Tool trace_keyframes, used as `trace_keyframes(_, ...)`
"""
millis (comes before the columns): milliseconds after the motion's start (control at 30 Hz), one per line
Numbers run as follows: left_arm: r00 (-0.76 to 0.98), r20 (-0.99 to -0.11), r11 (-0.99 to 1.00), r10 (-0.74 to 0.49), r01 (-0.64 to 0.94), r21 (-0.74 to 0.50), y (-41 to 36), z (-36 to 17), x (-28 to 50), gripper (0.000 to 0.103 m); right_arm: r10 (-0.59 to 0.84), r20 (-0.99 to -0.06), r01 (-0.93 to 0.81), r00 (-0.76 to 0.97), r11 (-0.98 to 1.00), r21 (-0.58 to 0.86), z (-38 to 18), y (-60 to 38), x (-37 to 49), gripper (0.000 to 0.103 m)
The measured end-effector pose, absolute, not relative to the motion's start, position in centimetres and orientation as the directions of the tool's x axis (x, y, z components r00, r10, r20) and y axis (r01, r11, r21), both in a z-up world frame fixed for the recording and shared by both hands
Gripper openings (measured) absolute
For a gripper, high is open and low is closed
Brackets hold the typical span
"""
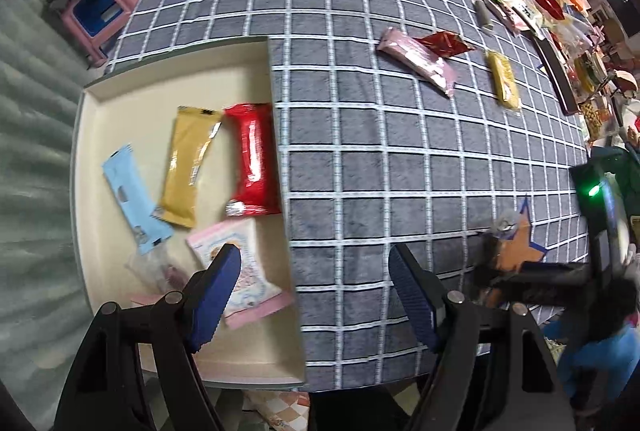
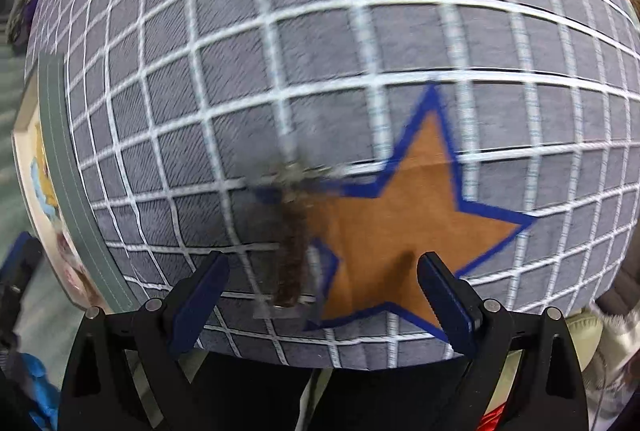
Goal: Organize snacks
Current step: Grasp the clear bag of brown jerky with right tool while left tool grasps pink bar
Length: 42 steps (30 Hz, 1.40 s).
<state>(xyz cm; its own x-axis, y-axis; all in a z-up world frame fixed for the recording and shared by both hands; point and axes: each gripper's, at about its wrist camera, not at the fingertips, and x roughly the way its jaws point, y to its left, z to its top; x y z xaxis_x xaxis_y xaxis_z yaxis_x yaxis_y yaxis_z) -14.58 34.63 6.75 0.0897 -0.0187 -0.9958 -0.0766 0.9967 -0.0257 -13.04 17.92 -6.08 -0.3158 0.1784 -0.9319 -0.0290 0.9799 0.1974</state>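
Observation:
A cream tray (image 1: 256, 63) at the table's left holds a red pack (image 1: 254, 159), a gold pack (image 1: 186, 167), a light blue pack (image 1: 132, 197), a pink-white pack (image 1: 250, 271) and a clear wrapper (image 1: 154, 269). My left gripper (image 1: 314, 295) is open and empty above the tray's right wall. My right gripper (image 2: 322, 305) is open over a clear packet with dark brown contents (image 2: 290, 243), which lies blurred between the fingers beside an orange star (image 2: 408, 231). The packet also shows in the left wrist view (image 1: 502, 235).
The checked grey cloth (image 1: 360, 171) covers the table. A pink pack (image 1: 418, 59), a dark red pack (image 1: 444, 43) and a yellow pack (image 1: 504, 79) lie farther back. More snacks crowd the right edge. A pink stool (image 1: 98, 11) stands left.

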Motion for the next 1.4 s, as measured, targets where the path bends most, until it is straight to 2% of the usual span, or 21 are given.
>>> trace_keyframes(33,0.086,-0.996,0.997,-0.023,-0.078,-0.030,34.3,6.7,-14.3,0.079,0.157,-0.937,-0.066,-0.313,0.980,0.186,-6.5,18.7,-13.8,0.095)
trace_keyframes(133,0.075,-0.996,0.995,-0.044,-0.084,-0.050,33.5,6.6,-13.3,0.079,0.051,-0.959,-0.184,-0.279,0.977,0.106,-6.4,21.4,-15.5,0.070)
trace_keyframes(200,0.074,-0.996,0.994,-0.058,-0.089,-0.065,32.9,6.5,-12.2,0.079,0.031,-0.969,-0.248,-0.245,0.964,0.094,-5.7,22.5,-16.3,0.035)
trace_keyframes(267,0.073,-0.995,0.992,-0.070,-0.097,-0.077,32.2,6.3,-10.9,0.079,0.060,-0.968,-0.247,-0.243,0.961,0.121,-5.5,23.0,-16.9,0.026)
trace_keyframes(433,0.073,-0.993,0.978,-0.095,-0.179,-0.106,31.4,4.9,-6.8,0.079,0.142,-0.963,-0.145,-0.230,0.973,0.178,-5.3,19.9,-17.7,0.026)
trace_keyframes(767,0.039,-0.986,0.899,-0.159,-0.407,-0.161,29.7,-0.5,0.4,0.079,0.218,-0.952,-0.116,-0.215,0.962,0.247,-6.0,14.1,-16.3,0.026)
trace_keyframes(933,0.031,-0.996,0.889,-0.089,-0.449,-0.093,28.9,-1.8,2.3,0.082,0.256,-0.941,-0.101,-0.220,0.954,0.283,-5.7,8.6,-14.6,0.026)
trace_keyframes(1133,-0.003,-1.000,0.912,0.025,-0.410,0.024,27.3,-2.5,4.0,0.083,0.286,-0.935,-0.076,-0.209,0.949,0.307,-5.2,3.4,-12.6,0.026)
trace_keyframes(1200,-0.008,-0.999,0.922,0.047,-0.384,0.046,26.5,-2.5,4.2,0.077,0.292,-0.934,-0.067,-0.205,0.948,0.311,-5.3,2.7,-11.9,0.026)
trace_keyframes(1233,0.002,-0.999,0.929,0.052,-0.368,0.048,26.2,-2.3,4.2,0.067,0.295,-0.934,-0.062,-0.202,0.948,0.313,-5.2,2.1,-11.6,0.026)
trace_keyframes(1267,0.009,-0.998,0.938,0.056,-0.344,0.049,25.9,-2.0,4.1,0.052,0.298,-0.933,-0.056,-0.200,0.947,0.315,-4.7,1.0,-10.8,0.026)
trace_keyframes(1333,0.014,-0.998,0.958,0.055,-0.282,0.048,25.0,-1.7,3.8,0.029,0.303,-0.933,-0.047,-0.194,0.947,0.318,-4.8,0.0,-10.5,0.026)
trace_keyframes(1400,0.022,-0.999,0.972,0.033,-0.232,0.027,24.8,-1.7,2.9,0.027,0.304,-0.933,-0.042,-0.191,0.947,0.317,-4.6,-0.8,-10.2,0.026)
